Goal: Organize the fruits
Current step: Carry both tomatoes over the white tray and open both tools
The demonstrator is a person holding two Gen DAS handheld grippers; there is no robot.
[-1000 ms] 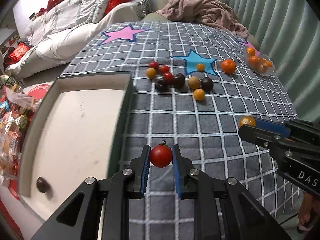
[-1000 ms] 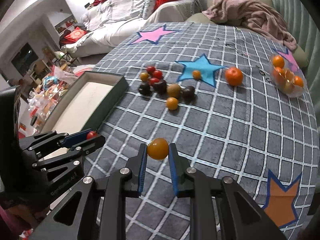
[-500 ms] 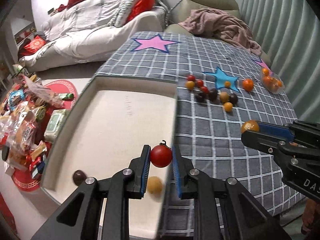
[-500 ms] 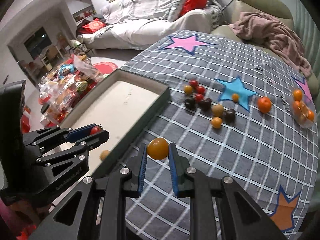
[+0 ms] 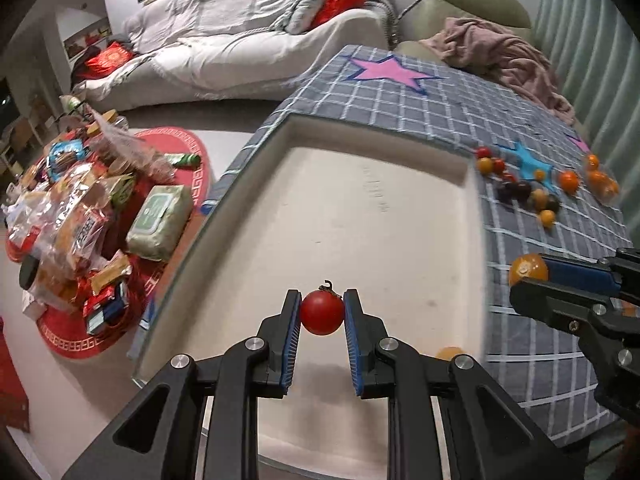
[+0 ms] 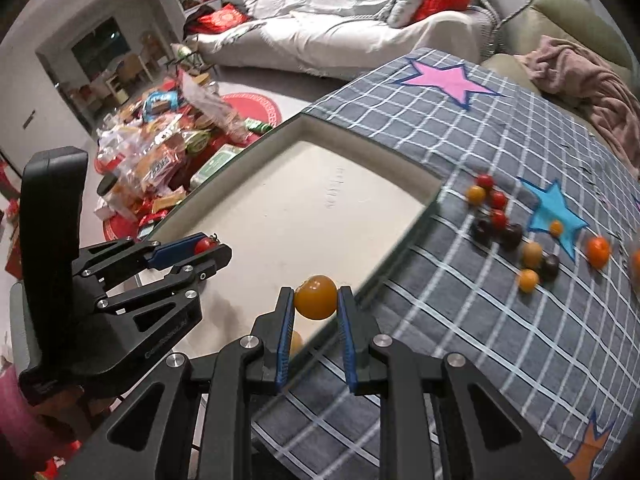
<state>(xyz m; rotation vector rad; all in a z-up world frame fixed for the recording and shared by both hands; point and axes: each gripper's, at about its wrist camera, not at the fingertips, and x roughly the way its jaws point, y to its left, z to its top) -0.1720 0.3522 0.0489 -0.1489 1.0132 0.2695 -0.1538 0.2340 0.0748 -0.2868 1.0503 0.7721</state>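
My left gripper [image 5: 322, 312] is shut on a red cherry tomato [image 5: 322, 313] and holds it above the near part of the cream tray [image 5: 372, 216]. My right gripper [image 6: 316, 300] is shut on a yellow cherry tomato [image 6: 315, 297] above the tray's right rim [image 6: 404, 240]. It also shows in the left wrist view [image 5: 528, 270]. The left gripper with its red tomato also shows in the right wrist view [image 6: 206, 246]. One yellow tomato [image 5: 450, 353] lies in the tray's near right corner. A cluster of red, yellow and dark fruits [image 6: 504, 224] lies on the checked cloth.
An orange [image 6: 598, 251] lies beside the blue star [image 6: 554, 212]. A clear container of oranges [image 5: 602, 182] stands at the far right. Snack bags [image 5: 80, 216] cover the floor left of the table. A sofa [image 5: 248, 40] and a pink blanket [image 5: 500, 56] are behind.
Both grippers have moved left with their tomatoes. The left one has gone from above the cloth to above the tray; the right one now sits above the tray's right rim.
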